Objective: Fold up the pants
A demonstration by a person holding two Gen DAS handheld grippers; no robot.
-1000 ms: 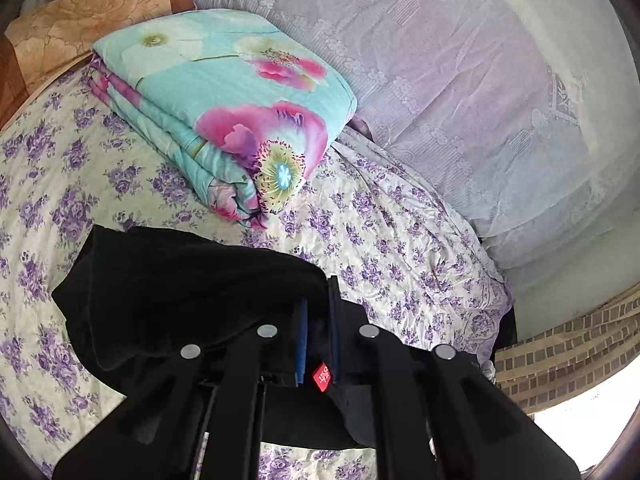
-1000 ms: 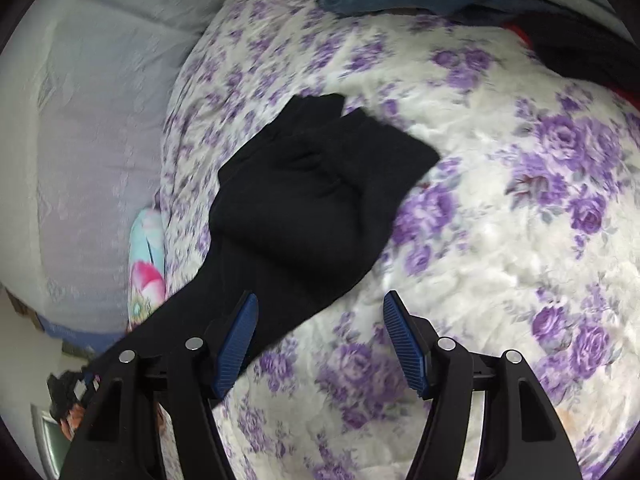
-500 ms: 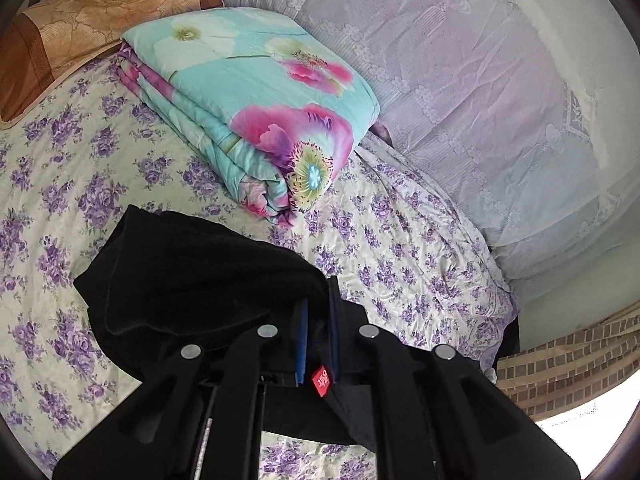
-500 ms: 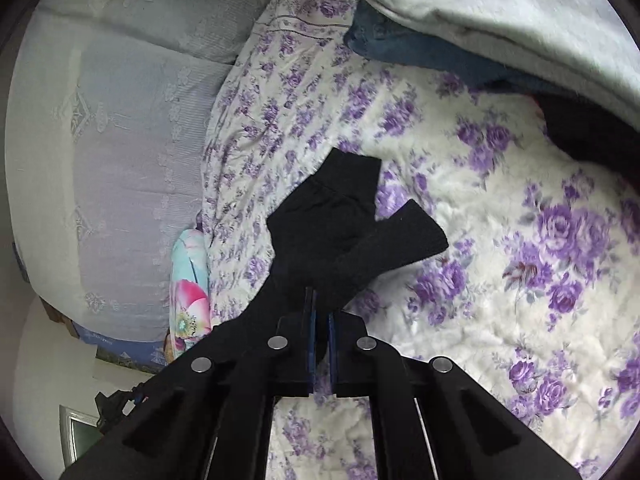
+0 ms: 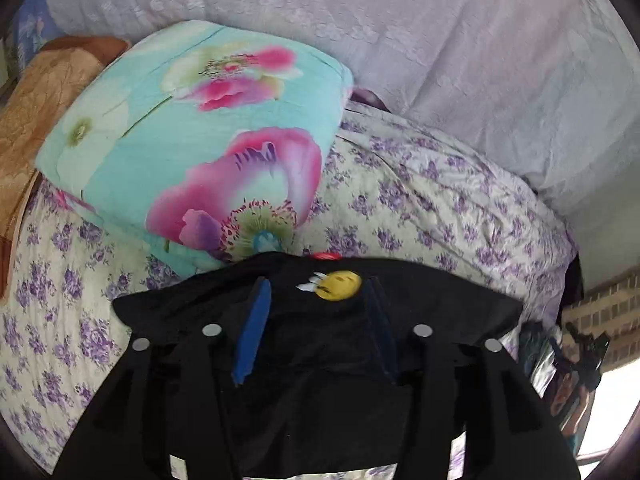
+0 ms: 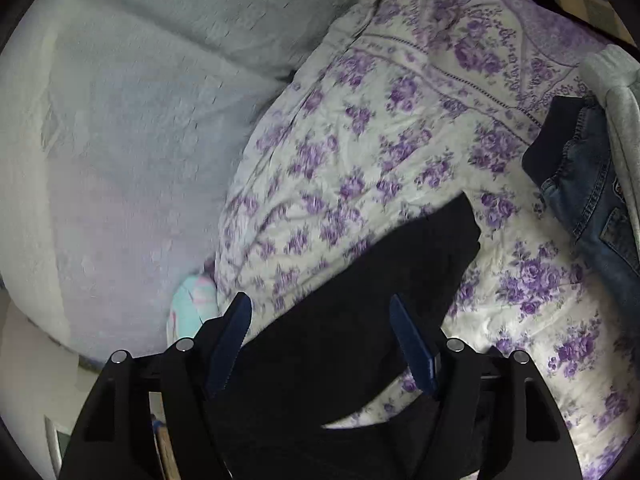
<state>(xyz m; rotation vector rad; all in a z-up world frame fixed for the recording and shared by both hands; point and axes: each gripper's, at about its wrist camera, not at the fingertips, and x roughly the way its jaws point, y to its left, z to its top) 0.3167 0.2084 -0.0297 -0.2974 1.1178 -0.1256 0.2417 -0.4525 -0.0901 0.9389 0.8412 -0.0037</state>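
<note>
The black pants lie spread on the purple-flowered bed sheet, with a yellow round patch near their far edge. My left gripper is open, its blue-padded fingers standing apart just above the cloth. In the right wrist view the pants stretch from under the gripper up to the right. My right gripper is open over them and holds nothing.
A folded turquoise flowered quilt lies just beyond the pants, with a brown pillow to its left. A pale lace curtain hangs behind the bed. Folded jeans and a grey garment lie at the right.
Both grippers were shut on the pants half a second ago and are now open. The pants have dropped flat on the bed, and both cameras have shifted.
</note>
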